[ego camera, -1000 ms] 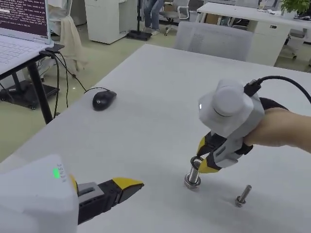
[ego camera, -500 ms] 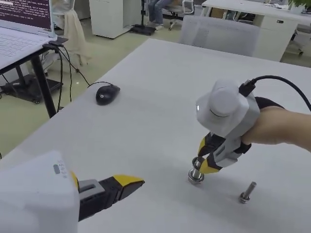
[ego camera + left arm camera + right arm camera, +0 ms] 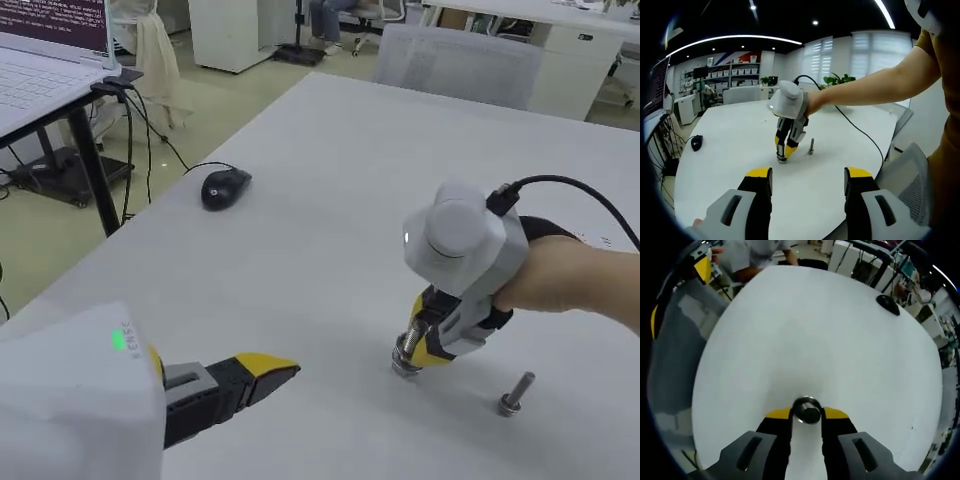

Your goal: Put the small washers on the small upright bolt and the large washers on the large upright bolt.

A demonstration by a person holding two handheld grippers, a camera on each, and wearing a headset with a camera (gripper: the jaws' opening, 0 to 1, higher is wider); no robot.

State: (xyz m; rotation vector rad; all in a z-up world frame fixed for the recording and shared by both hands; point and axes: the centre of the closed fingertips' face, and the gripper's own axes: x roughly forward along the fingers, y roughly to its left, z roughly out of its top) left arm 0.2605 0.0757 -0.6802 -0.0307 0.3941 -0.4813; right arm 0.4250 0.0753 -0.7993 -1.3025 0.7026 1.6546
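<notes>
— White table (image 3: 330,180), two bolts. What worried you?
— Nearest, the left gripper (image 3: 272,374) hung empty, jaws apart. Further out, the right gripper (image 3: 425,350) pinched a washer (image 3: 799,405) over the large bolt (image 3: 405,362). A crooked release could have jammed it or toppled the bolt toward the small bolt (image 3: 517,393) nearby.

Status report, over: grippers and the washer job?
Left gripper open, idle. Right gripper shut on large washer at large bolt. Small bolt stands apart, nothing blocking.

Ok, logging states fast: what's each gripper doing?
Left gripper: open, empty.
Right gripper: closed on a large washer over the large bolt.
</notes>
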